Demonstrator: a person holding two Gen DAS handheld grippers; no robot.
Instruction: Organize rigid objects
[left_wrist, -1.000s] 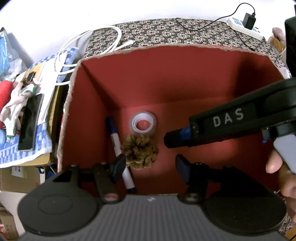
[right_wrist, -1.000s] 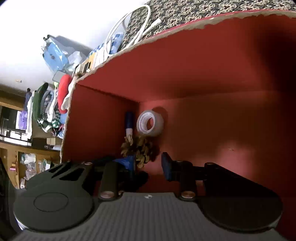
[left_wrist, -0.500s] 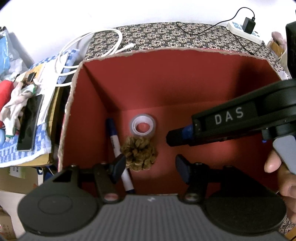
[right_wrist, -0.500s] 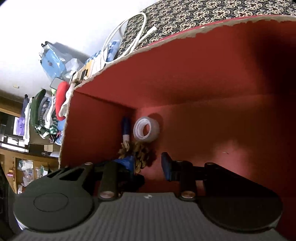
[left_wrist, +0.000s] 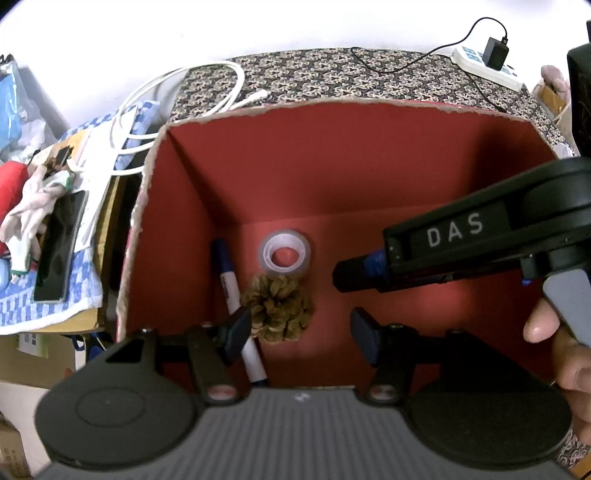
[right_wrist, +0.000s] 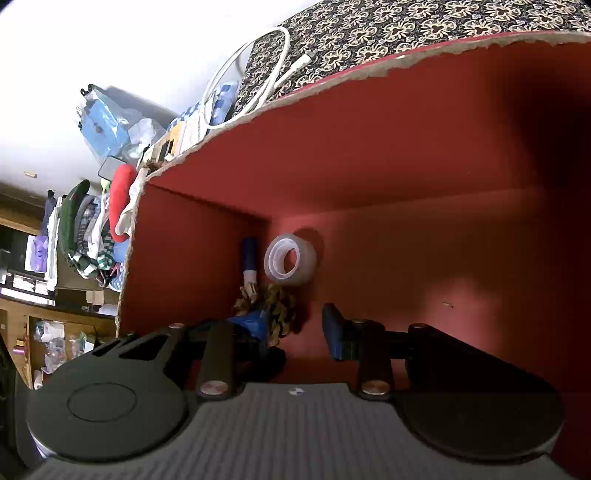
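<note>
A red-lined cardboard box (left_wrist: 332, 177) holds a brown pine cone (left_wrist: 280, 308), a clear tape roll (left_wrist: 284, 253) and a blue-capped white marker (left_wrist: 236, 295) on its floor, near the left wall. My left gripper (left_wrist: 299, 330) is open and empty, just above the box, with the pine cone between its fingers in view. My right gripper (right_wrist: 295, 328) is open and empty inside the box; the pine cone (right_wrist: 275, 308), tape roll (right_wrist: 291, 258) and marker (right_wrist: 249, 258) lie ahead of it. The right gripper's body reaches in from the right in the left wrist view (left_wrist: 461, 243).
A patterned tablecloth (left_wrist: 332, 74) lies behind the box with a white cable (left_wrist: 207, 96) and a power strip (left_wrist: 487, 66). Left of the box are a phone (left_wrist: 59, 243), a checked cloth, clothes and a cardboard carton.
Both grippers have drawn back and up a little from the box floor; more of the box rim and tablecloth shows. The objects in the box have not moved.
</note>
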